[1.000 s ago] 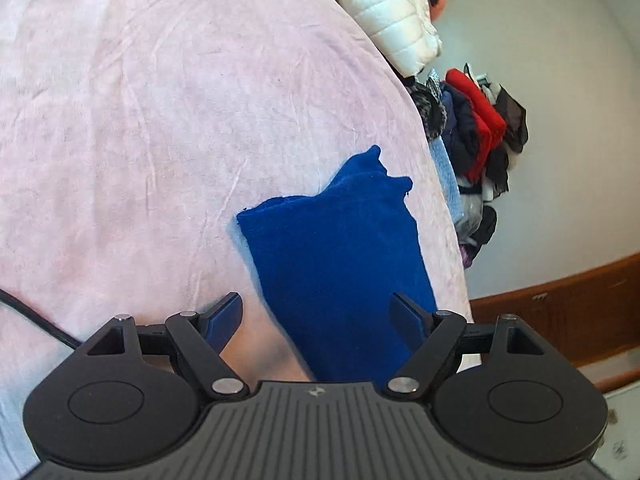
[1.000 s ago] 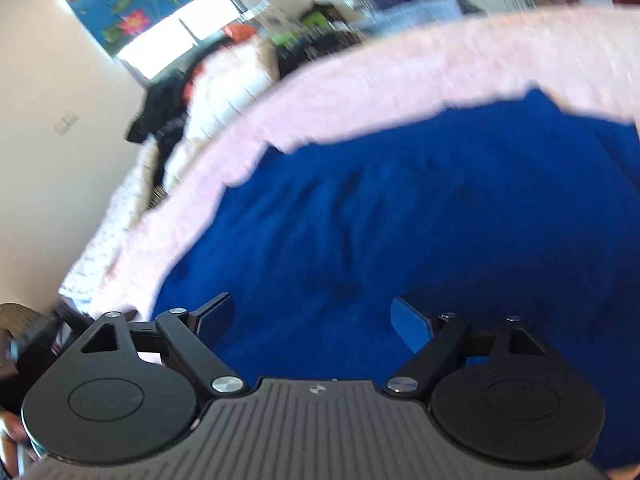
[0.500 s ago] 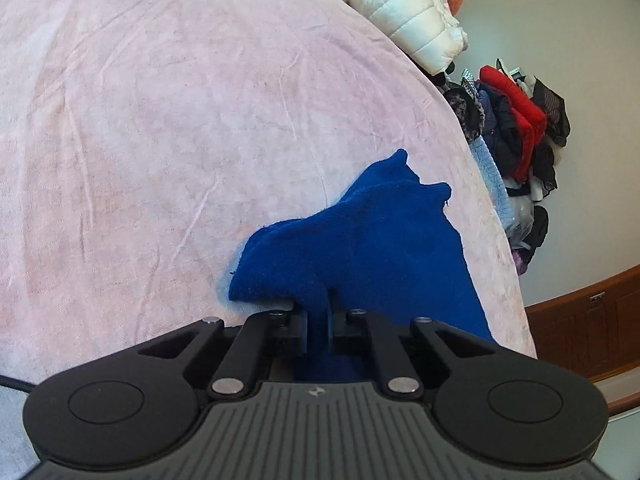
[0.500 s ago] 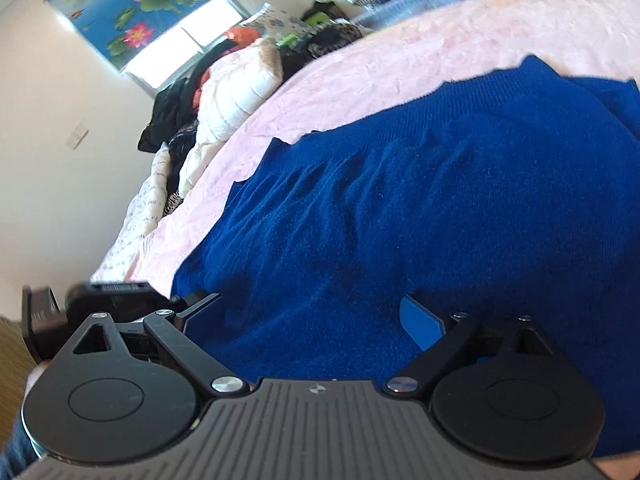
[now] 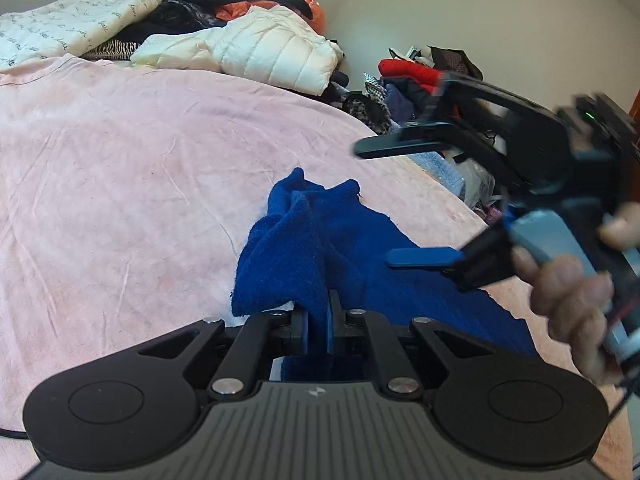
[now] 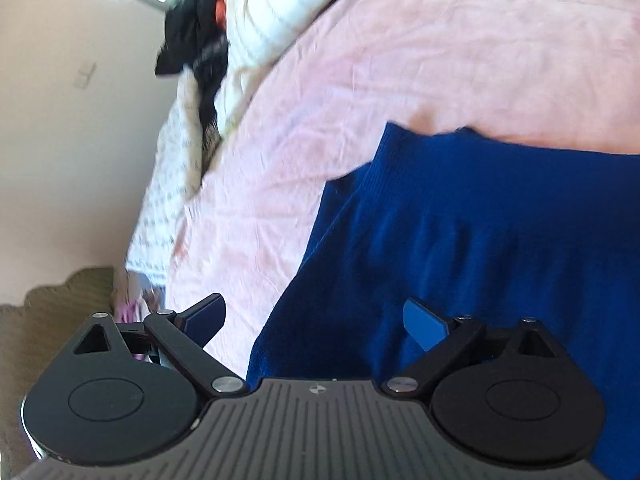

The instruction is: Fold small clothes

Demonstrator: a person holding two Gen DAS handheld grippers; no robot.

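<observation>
A dark blue knit garment (image 5: 340, 248) lies on the pink bedspread (image 5: 120, 160). My left gripper (image 5: 318, 320) is shut on a bunched-up edge of it, and the cloth rises in a ridge from the pads. In the left wrist view my right gripper (image 5: 374, 204) hovers over the garment at the right, held by a hand (image 5: 568, 280). Its jaws stand wide and are closing slightly. In the right wrist view the right gripper (image 6: 314, 312) hangs above the garment's (image 6: 480, 240) ribbed edge; the cloth lies below the fingers, untouched by the pads.
A white puffy jacket (image 5: 272, 52) and dark clothes are heaped at the head of the bed. A pile of red and dark clothes (image 5: 408, 76) stands past the bed's right edge. The bedspread (image 6: 440, 60) stretches wide to the left of the garment.
My left gripper shut on the garment's edge, then lifted and rolled with it, so the cloth bunched up. My right gripper swung across the garment to its ribbed edge and came into the left view.
</observation>
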